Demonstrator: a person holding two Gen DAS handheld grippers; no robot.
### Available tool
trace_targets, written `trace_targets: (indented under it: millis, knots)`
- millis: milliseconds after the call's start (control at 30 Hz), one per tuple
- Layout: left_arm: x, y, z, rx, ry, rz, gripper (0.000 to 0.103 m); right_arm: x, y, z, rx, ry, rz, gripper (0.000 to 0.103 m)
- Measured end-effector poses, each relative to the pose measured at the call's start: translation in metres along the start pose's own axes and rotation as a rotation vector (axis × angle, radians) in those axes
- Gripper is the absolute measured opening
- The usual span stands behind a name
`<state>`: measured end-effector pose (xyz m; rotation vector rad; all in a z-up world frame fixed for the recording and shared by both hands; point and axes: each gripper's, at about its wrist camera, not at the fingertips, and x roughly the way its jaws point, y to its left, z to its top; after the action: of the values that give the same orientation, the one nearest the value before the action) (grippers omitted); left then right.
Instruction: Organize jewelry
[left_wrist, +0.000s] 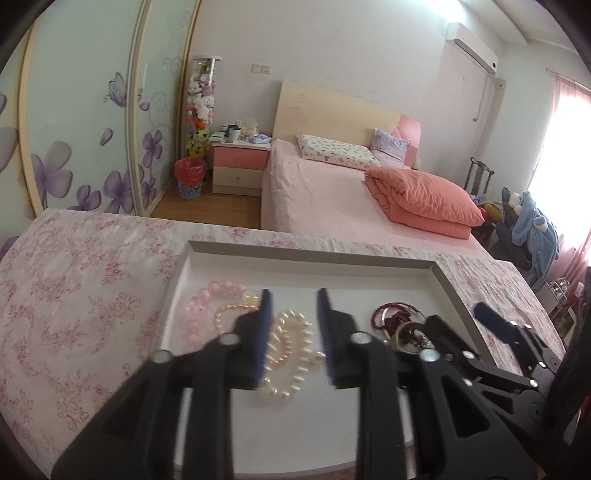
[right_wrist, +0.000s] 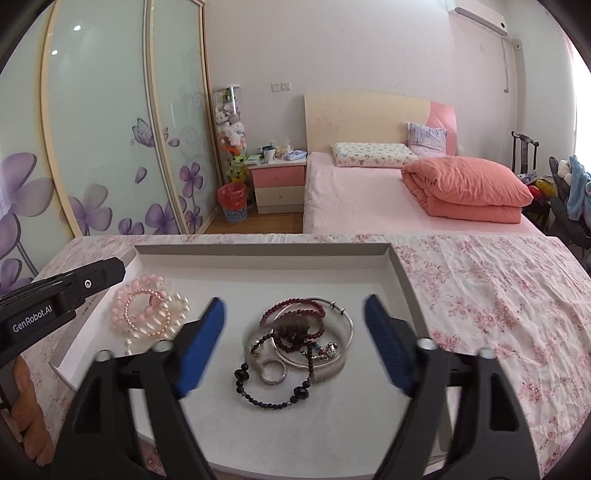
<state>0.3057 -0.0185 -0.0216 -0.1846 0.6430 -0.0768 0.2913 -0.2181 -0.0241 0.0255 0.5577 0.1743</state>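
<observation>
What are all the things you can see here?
tray: one, white, on the flowery cloth
pink bracelets: a small heap, pink and pearly white, tray's left side
dark bracelets: a tangled heap, dark red and black, tray's middle
bangle: one, silver, in the dark heap
ring: one, silver, front of the dark heap
cloth: one, white with pink flowers, under the tray
bed: one, pink, behind
left gripper: black and blue, open over the pearly beads
right gripper: black and blue, open around the dark heap

Both the left gripper (left_wrist: 293, 295) and the right gripper (right_wrist: 293, 308) are matte black plastic with blue ribbed pads, silver round screws, and white "GenRobot.AI" lettering at nine o'clock.
</observation>
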Motion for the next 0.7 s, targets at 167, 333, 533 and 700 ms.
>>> trace_targets:
  millis: [167,333,533,700]
  knots:
    - [-0.012,0.017,0.005,-0.046,-0.026,0.035,0.049,-0.005,-0.010,0.005,0.037,-0.010,-0.013,0.084]
    - [-0.021,0.021,0.006,-0.047,-0.033,0.054,0.054,-0.007,-0.011,0.008,0.045,-0.007,-0.025,0.084]
    - [-0.035,0.025,0.002,-0.047,-0.042,0.072,0.060,-0.019,-0.010,0.009,0.042,-0.018,-0.026,0.084]
    - [-0.054,0.034,0.001,-0.052,-0.062,0.094,0.067,-0.031,-0.005,0.011,0.039,-0.030,-0.028,0.089]
